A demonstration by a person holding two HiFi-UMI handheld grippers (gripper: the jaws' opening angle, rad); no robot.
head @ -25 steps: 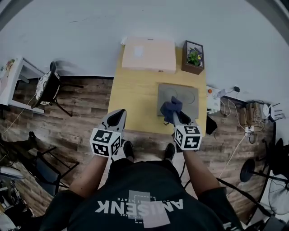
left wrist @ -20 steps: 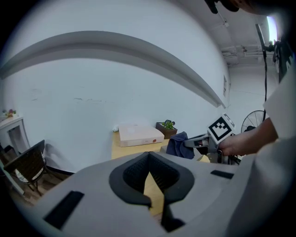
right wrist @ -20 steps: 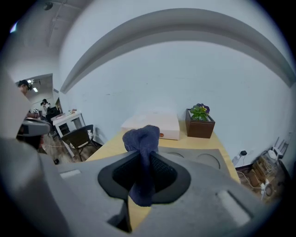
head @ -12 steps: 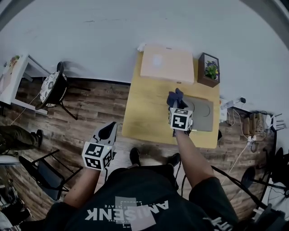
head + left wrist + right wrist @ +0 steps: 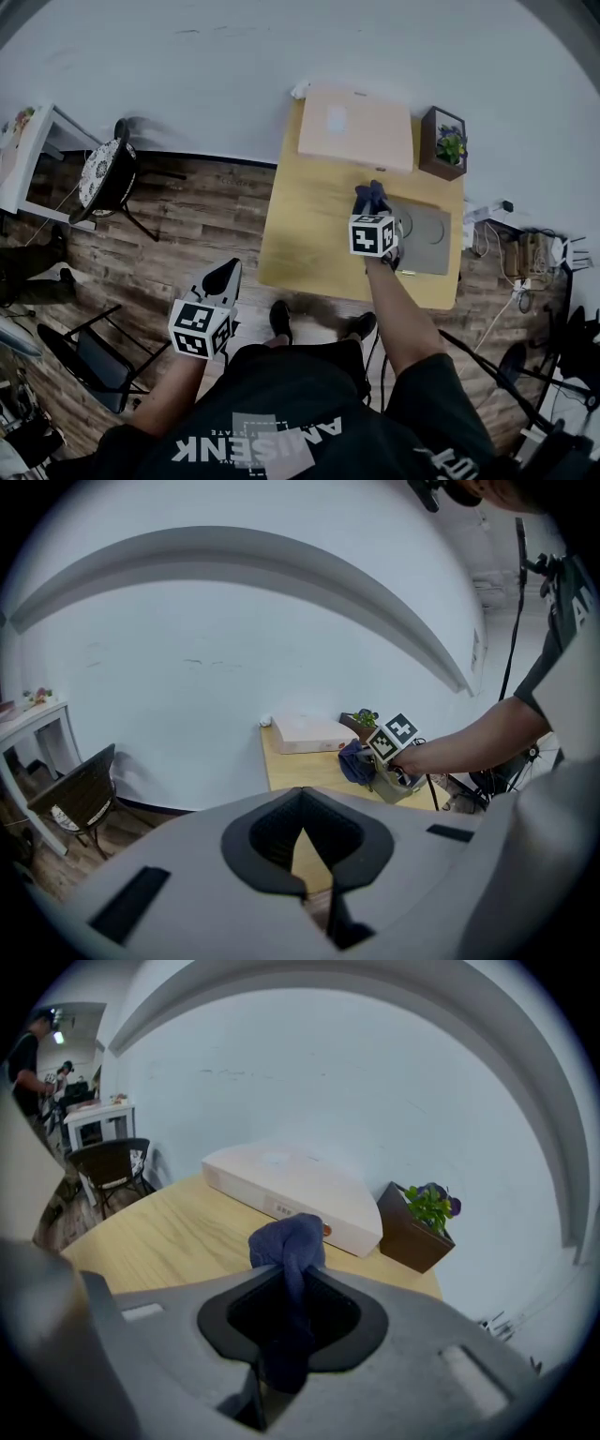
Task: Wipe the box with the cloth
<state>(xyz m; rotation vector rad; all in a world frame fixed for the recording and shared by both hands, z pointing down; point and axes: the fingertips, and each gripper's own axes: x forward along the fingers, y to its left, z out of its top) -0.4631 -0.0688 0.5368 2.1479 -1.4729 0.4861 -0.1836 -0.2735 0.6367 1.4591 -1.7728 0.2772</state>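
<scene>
A flat pale pink box [image 5: 356, 128] [image 5: 291, 1190] [image 5: 309, 731] lies at the far end of the wooden table [image 5: 300, 225]. My right gripper [image 5: 372, 208] [image 5: 291, 1274] is shut on a dark blue cloth [image 5: 369, 199] [image 5: 291, 1241] [image 5: 356, 759], held above the table middle, short of the box. The cloth bunches out past the jaws. My left gripper [image 5: 223, 277] [image 5: 302, 832] hangs shut and holding nothing, off the table's near left corner, over the floor.
A potted plant in a dark wooden box [image 5: 444, 142] [image 5: 420, 1222] stands right of the pink box. A grey mat [image 5: 424, 239] lies on the table's right side. A chair [image 5: 105, 180] and white desk [image 5: 23, 150] stand at the left; cables [image 5: 525, 253] at the right.
My right gripper has carried the cloth up off the grey mat and forward toward the pink box. The left gripper dropped back and left, away from the table edge.
</scene>
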